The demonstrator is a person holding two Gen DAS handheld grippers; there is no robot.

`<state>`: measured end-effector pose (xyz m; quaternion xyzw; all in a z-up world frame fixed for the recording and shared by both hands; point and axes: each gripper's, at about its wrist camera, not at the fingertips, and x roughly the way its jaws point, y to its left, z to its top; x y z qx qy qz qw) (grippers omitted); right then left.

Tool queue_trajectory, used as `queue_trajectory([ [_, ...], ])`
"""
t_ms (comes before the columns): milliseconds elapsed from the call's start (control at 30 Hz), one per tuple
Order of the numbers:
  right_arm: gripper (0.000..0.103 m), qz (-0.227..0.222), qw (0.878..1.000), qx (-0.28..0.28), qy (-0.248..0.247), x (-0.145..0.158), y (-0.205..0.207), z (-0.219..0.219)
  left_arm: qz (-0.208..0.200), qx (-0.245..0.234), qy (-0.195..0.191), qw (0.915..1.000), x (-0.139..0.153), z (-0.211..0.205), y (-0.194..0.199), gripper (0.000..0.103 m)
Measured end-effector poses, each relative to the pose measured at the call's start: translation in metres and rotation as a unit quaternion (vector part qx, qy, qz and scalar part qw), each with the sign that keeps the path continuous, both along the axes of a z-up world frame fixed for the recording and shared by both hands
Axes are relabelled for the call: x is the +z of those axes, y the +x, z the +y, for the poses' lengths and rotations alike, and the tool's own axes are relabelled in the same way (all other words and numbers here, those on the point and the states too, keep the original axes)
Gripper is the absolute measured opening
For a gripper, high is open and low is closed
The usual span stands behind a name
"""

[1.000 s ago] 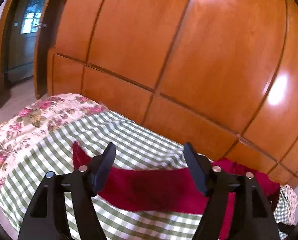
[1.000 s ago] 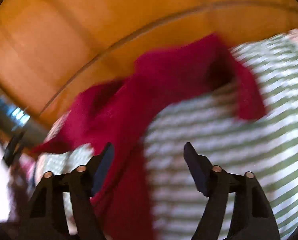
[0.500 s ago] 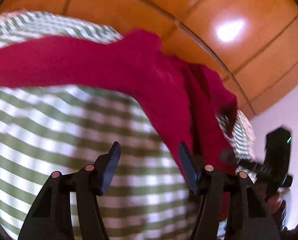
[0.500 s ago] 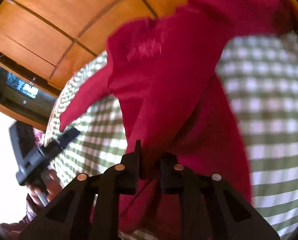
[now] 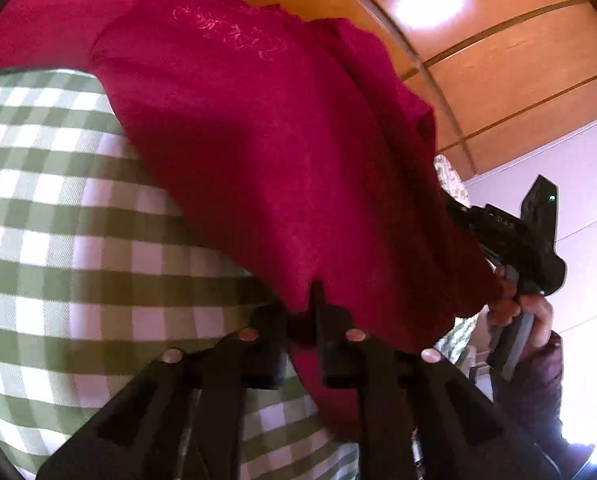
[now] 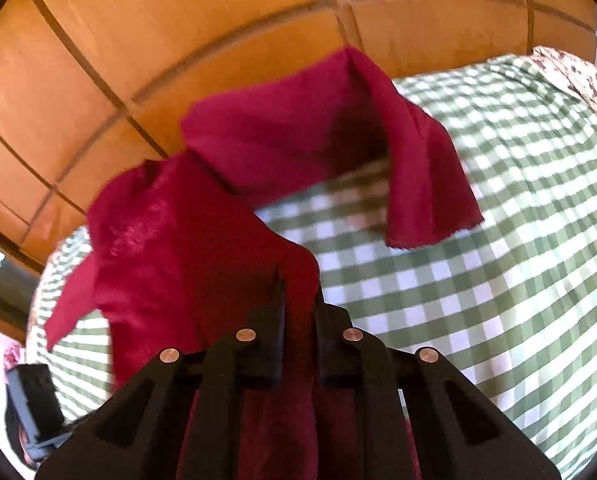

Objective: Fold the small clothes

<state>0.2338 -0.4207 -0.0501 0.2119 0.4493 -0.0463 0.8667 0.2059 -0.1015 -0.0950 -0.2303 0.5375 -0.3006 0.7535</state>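
one red garment (image 5: 266,152) on checked bed (image 5: 58,240) | two grippers: left gripper (image 5: 302,312) and right gripper (image 6: 298,300), jaws just closed, each pinching its hem

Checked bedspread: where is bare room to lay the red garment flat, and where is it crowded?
The checked bedspread is bare right of the red garment, out to the floral quilt. Crowded: the wooden wardrobe side, where the cloth bunches, and where the left gripper and right gripper pinch it.

Both jaws have just been closing: the left hand-held gripper (image 5: 302,312) and right hand-held gripper (image 6: 298,300) each pinch red garment (image 5: 282,152) fabric, pointing steeply downward.
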Motion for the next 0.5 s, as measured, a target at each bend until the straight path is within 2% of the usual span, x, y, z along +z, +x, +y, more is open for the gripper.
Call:
queue_trajectory([
  [67, 0.009, -0.003, 1.0, 0.009, 0.0, 0.002, -0.002, 0.003, -0.012, -0.001, -0.016, 0.9998, 0.016, 0.01, -0.001, 0.008],
  [200, 0.008, -0.033, 0.998, 0.049, -0.002, 0.025, -0.019, 0.018, -0.067, 0.001, -0.022, 0.9975, 0.062, 0.048, -0.013, 0.007],
  [333, 0.007, -0.051, 0.991, 0.122, -0.005, 0.052, -0.055, 0.052, -0.104, 0.02, 0.01, 0.9943, 0.1, 0.114, -0.038, 0.006],
  [400, 0.007, -0.043, 0.987, 0.155, -0.003, 0.049, -0.078, 0.073, -0.111, 0.035, 0.043, 0.9923, 0.104, 0.134, -0.05, 0.006],
  [433, 0.007, -0.037, 0.985, 0.166, -0.003, 0.045, -0.085, 0.08, -0.105, 0.048, 0.066, 0.9912, 0.1, 0.15, -0.059, 0.006],
  [500, 0.007, -0.007, 0.983, 0.183, -0.007, 0.024, -0.105, 0.095, -0.08, 0.071, 0.086, 0.9905, 0.081, 0.173, -0.071, 0.006],
])
